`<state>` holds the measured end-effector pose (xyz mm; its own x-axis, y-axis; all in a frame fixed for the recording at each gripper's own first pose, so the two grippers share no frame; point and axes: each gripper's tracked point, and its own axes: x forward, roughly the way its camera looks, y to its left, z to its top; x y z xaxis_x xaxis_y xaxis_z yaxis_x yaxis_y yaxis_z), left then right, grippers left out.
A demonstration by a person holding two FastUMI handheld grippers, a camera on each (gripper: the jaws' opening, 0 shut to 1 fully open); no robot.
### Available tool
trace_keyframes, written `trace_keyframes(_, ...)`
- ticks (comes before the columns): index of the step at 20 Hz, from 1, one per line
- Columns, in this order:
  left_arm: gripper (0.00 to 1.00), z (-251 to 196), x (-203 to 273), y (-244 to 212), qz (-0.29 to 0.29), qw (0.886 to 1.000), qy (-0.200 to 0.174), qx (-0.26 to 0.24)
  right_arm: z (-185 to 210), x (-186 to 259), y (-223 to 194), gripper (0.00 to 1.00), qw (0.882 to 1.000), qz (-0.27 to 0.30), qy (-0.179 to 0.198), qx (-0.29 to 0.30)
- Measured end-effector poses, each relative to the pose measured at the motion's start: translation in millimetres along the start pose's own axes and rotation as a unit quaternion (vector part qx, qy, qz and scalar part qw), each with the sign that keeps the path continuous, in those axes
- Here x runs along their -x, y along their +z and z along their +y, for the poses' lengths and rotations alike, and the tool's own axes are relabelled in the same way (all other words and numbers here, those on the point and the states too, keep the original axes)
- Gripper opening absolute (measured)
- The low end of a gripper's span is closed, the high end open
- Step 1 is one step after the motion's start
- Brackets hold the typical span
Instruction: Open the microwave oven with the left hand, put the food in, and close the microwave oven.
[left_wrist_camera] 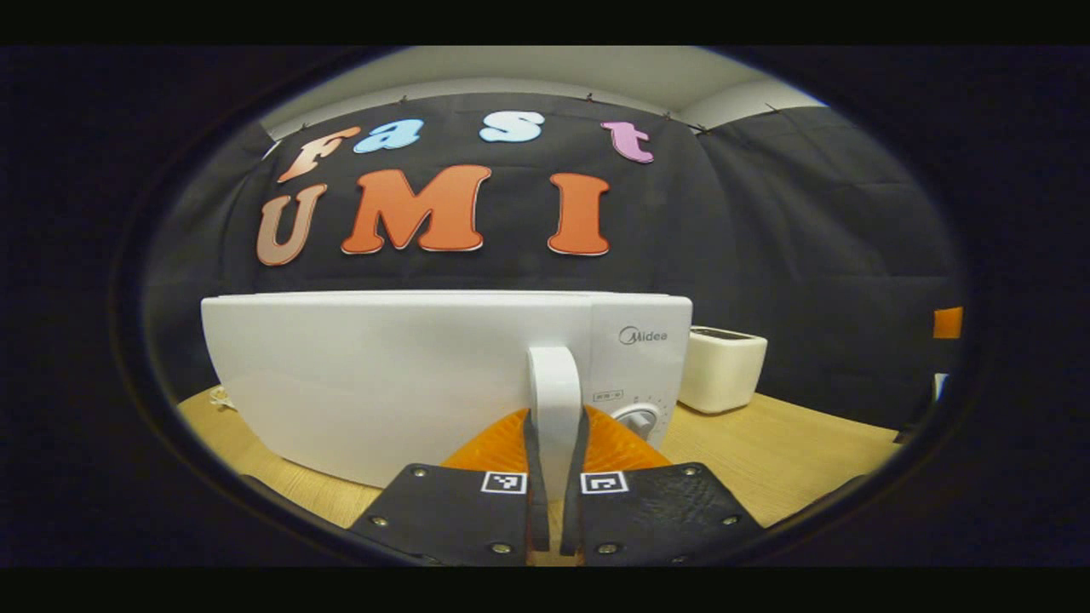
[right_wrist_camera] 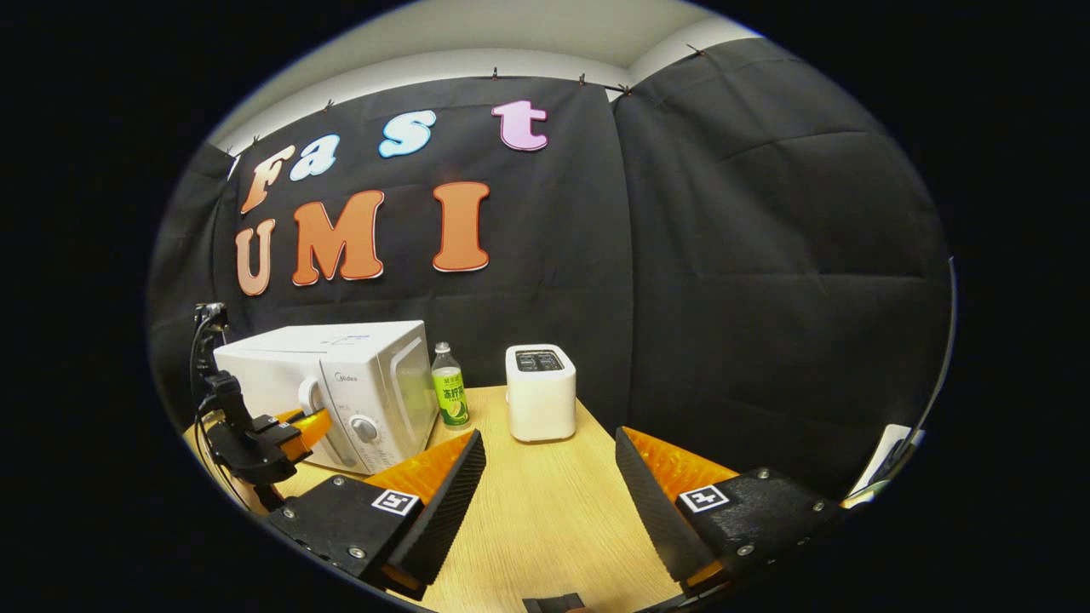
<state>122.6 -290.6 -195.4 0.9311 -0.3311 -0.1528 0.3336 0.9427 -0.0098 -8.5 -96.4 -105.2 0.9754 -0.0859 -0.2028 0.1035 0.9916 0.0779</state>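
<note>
The microwave oven (left_wrist_camera: 400, 383) is a white box with a plain white door, standing on the light wooden counter (left_wrist_camera: 766, 451) in front of the black cloth wall. Its door looks closed, flush with the front. A white arched handle (left_wrist_camera: 553, 383) stands upright at the door's right edge, next to the control panel, where a round dial (left_wrist_camera: 639, 419) sits low. In the right gripper view the microwave oven (right_wrist_camera: 341, 383) stands at the far left of the counter (right_wrist_camera: 545, 528).

The left gripper (left_wrist_camera: 553, 443) is clenched on the handle, one finger pressing each side. From the right gripper view, the left gripper (right_wrist_camera: 302, 426) reaches the handle from the front.

Just right of the microwave stand a green-labelled bottle (right_wrist_camera: 449, 387) and then a white toaster (right_wrist_camera: 540, 392). The right gripper (right_wrist_camera: 549, 477) hangs released above the counter, fingers wide apart.
</note>
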Motion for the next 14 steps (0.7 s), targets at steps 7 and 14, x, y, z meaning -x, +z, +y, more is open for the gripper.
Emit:
trace_keyframes(7,0.07,2.1,86.0,0.0,-0.010,0.997,-0.082,0.004,15.7,7.8,2.1,0.95,1.000,-0.003,0.014,-0.002)
trace_keyframes(14,0.01,33.0,170.5,-4.4,0.005,0.992,-0.128,-0.008,50.1,18.7,2.2,0.95,0.999,-0.006,0.041,-0.005)
